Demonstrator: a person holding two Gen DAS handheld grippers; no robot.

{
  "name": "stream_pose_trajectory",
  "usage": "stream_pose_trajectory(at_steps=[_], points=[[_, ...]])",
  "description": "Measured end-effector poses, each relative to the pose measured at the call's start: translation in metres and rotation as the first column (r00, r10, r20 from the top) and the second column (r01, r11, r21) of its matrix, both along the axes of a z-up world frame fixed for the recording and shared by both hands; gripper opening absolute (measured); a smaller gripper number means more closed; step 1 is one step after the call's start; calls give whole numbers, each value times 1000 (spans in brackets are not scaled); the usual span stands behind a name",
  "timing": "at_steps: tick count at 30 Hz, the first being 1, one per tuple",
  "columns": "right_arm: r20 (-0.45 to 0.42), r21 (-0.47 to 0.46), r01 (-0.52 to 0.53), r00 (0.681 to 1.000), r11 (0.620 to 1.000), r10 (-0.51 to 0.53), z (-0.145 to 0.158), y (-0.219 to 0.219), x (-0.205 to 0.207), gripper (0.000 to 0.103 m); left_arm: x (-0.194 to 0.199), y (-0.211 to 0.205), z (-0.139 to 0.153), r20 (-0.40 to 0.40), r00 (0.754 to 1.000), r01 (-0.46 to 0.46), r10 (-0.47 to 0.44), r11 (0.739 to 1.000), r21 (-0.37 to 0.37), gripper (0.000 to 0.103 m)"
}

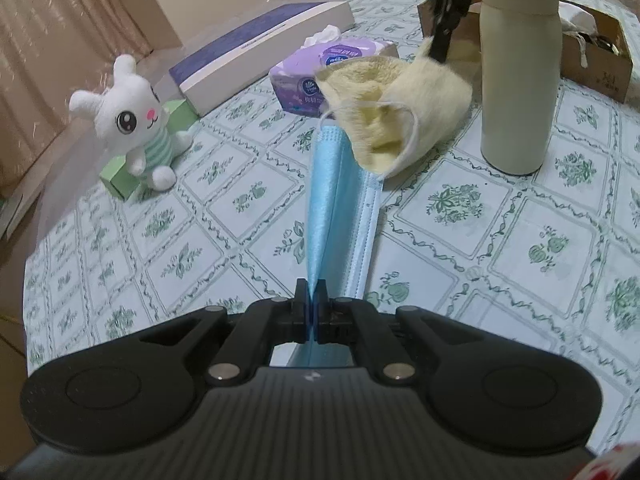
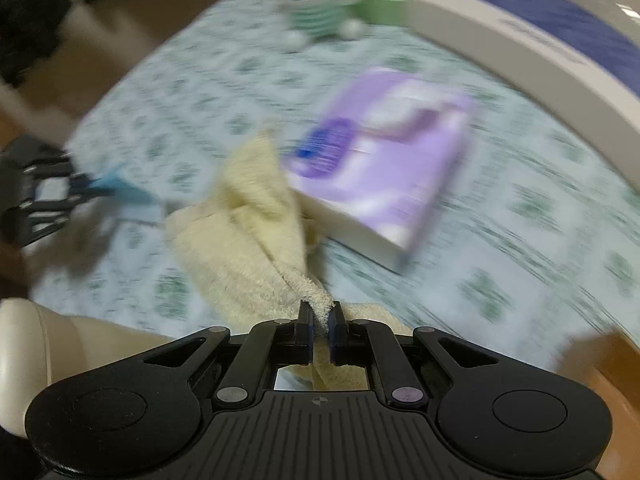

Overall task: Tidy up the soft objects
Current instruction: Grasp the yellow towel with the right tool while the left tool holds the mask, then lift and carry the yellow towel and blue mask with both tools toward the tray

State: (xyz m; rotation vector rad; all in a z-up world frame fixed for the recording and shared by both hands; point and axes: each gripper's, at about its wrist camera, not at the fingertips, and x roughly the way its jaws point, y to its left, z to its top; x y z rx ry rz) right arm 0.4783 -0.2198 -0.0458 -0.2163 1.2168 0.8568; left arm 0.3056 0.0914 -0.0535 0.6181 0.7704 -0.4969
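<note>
The left tongs [image 1: 311,300], at lower centre, clench the blue mask [image 1: 340,216], whose long axis runs up-frame to the yellow cloth [image 1: 396,116] overlapping its far end, itself pinched by the right tongs [image 2: 320,320].

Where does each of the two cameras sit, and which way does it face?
Left wrist: on the left gripper, looking down along its jaws, shut on a blue face mask, across the table to the plush rabbit; the right gripper shows at top.
Right wrist: on the right gripper, jaws shut on the yellow towel, facing the tissue pack; blurred; the left gripper shows at left.
Shared: towel, mask, tissue pack, rabbit, long box.
</note>
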Motion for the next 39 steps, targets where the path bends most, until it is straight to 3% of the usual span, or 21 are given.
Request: stream_pose_trajectory(at_steps=[6,11,19,32,34,37,39], points=[[68,-113,150,987,982,-143,7,-44,-19,6,-10,-5,5,-62,994,-89,87,995,-43,2],[132,-151,201,974,968,-182,19,-70,-57,6,-30,-14,10,-86,990,-118,111,989,-86,2],[191,-214,83,981,973,-42,34,-53,-150,6,-69,-34,15,-112,989,-111,96,984,-137,2],[71,-184,-93,992,979,108,8,-39,-293,6,-131,-57,14,-151,985,-106,79,977,-184,2],[102,-187,-100,987,977,121,12,-37,-305,6,-137,-59,14,-151,986,-106,78,977,-187,2],[235,-187,-79,964,979,122,18,-36,-308,6,-140,-60,15,-155,984,-115,85,973,-198,2],[297,-124,-82,948,989,116,21,-37,-304,6,-142,-61,15,-153,984,-119,89,972,-204,2]])
